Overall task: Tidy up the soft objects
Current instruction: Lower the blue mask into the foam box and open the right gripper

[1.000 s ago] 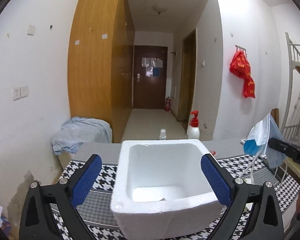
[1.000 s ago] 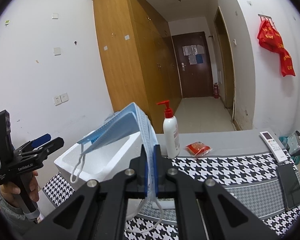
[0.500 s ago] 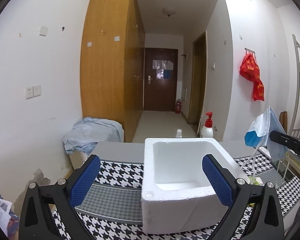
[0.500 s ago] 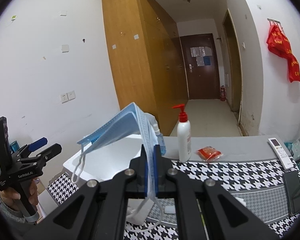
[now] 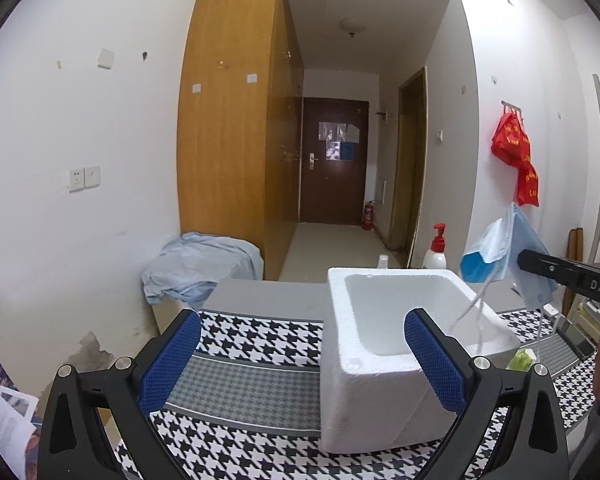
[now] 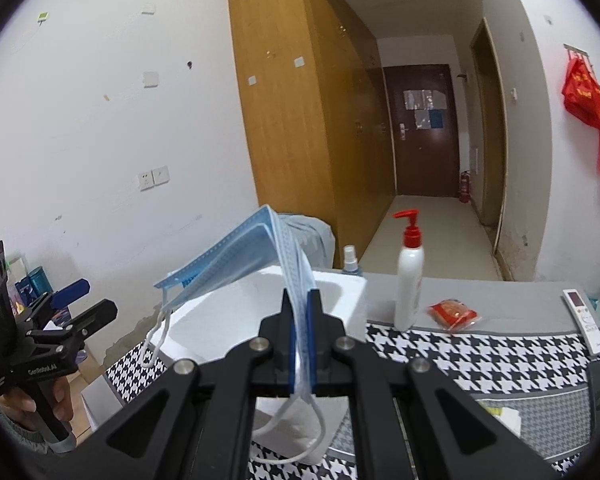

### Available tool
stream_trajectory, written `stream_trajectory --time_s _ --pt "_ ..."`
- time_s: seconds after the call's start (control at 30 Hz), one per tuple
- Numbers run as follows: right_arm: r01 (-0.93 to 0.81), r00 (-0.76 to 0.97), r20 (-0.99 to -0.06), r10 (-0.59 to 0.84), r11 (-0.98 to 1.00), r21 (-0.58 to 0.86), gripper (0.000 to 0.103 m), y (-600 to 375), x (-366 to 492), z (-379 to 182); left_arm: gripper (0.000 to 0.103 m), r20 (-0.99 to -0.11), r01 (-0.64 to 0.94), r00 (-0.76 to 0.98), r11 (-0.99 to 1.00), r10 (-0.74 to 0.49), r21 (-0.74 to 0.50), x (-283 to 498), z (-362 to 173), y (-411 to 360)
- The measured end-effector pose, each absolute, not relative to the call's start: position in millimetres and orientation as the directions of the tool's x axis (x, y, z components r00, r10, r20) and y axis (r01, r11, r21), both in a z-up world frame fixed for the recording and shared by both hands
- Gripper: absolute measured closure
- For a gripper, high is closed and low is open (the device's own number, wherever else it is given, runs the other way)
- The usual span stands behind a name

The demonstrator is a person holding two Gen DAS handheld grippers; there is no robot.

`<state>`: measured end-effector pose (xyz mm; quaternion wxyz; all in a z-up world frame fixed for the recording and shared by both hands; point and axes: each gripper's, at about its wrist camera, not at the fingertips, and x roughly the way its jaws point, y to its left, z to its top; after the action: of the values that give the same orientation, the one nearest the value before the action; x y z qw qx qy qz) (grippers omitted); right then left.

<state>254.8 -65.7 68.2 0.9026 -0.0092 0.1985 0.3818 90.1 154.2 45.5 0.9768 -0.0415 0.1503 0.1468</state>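
Left wrist view
- left gripper (image 5: 300, 354): jaws are standing spread wide and gripping nothing; the blue pads are flanking the table and the near corner of the box, probably waiting to steady the box or take the next item.
- box (image 5: 384, 344): white foam, open top facing up, sitting on the houndstooth cloth (image 5: 256, 330); it is looking empty inside, though the floor is partly hidden by its near wall.
- mask (image 5: 496, 258): being carried at the right edge, above and just beside the box's far right corner, ear loops dangling toward the rim.
- right gripper (image 5: 526, 260): reaching in from the right, clamped on the mask.

Right wrist view
- right gripper (image 6: 299, 344): pads are pressing together on the mask's edge, a thin pinch so the limp sheet is hanging free.
- mask (image 6: 236, 258): folded over and drooping left over the box (image 6: 220, 316); one loop is trailing below the jaws.
- bottle (image 6: 409, 280): pump bottle standing upright behind the cloth, well apart from the carry path.
- left gripper (image 6: 76, 308): being held off to the left, clear of the box opening.
- Judgement: the mask is about to be lowered into the box.
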Motion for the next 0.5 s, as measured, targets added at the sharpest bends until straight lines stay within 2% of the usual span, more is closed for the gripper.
stream_trajectory --time_s 0.5 --pt "-0.715 0.596 -0.406 0.693 0.688 0.125 0.096 -22 260 67 0.001 -0.31 -0.329 0.904 0.942 0.294 -0.068 76 37 179"
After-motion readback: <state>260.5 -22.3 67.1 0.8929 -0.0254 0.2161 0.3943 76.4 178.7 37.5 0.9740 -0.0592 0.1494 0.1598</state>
